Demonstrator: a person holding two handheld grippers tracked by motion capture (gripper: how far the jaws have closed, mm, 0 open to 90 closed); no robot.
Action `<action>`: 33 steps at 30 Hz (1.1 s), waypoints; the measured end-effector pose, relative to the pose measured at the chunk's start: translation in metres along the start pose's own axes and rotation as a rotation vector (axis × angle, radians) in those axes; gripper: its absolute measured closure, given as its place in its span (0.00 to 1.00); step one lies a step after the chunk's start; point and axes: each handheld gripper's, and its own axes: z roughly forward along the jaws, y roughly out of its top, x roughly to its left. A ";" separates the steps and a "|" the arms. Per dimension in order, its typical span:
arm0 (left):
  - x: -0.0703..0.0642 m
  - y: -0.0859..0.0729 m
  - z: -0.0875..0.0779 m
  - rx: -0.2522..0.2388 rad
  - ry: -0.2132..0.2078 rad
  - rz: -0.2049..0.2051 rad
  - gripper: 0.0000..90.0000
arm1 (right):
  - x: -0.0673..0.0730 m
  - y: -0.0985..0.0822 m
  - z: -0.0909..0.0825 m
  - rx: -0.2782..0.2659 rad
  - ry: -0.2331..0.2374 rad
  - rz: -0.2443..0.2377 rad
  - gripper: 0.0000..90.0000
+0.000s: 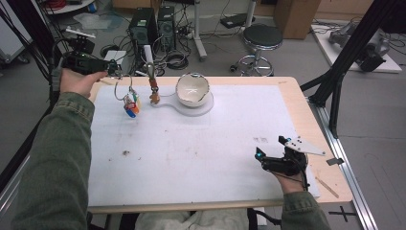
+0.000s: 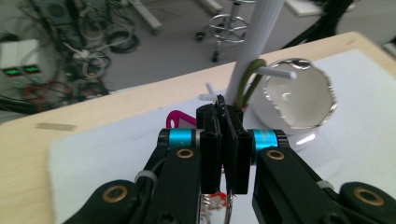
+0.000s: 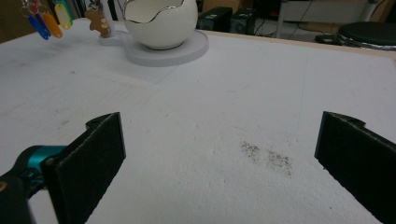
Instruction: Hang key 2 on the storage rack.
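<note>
Nearest the high camera, two green-sleeved forearms enter from the near edge of the table (image 1: 306,103). Right gripper (image 1: 275,160) rests low over the white mat (image 1: 201,148) near its near right corner; in the right gripper view its jaws stand wide apart with nothing between them, above a dark smudge (image 3: 266,156) on the mat.

Left gripper (image 1: 112,68) is held raised at the far left corner of the mat. In the left gripper view its jaws (image 2: 223,144) are closed flat together on a thin wire key ring (image 1: 122,87), from which coloured key tags (image 1: 131,105) hang just above the mat.

White egg-shaped bowl (image 1: 192,89) with a jagged rim sits on a round white base (image 1: 203,108) near the middle of the far edge. Just left of it a white post (image 1: 149,55) stands upright, with a small brown figure (image 1: 154,96) hanging beside it. Whether the figure touches the mat cannot be determined.
</note>
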 end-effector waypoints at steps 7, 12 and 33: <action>0.012 0.001 0.005 -0.032 -0.045 -0.065 0.95 | -0.001 0.000 0.000 -0.002 -0.001 -0.001 0.01; 0.014 0.004 0.005 -0.043 -0.020 -0.091 0.95 | 0.001 0.000 -0.002 -0.003 -0.004 0.005 0.01; 0.012 0.008 0.043 -0.111 -0.020 -0.149 0.95 | -0.002 -0.003 -0.008 -0.005 -0.025 0.013 0.01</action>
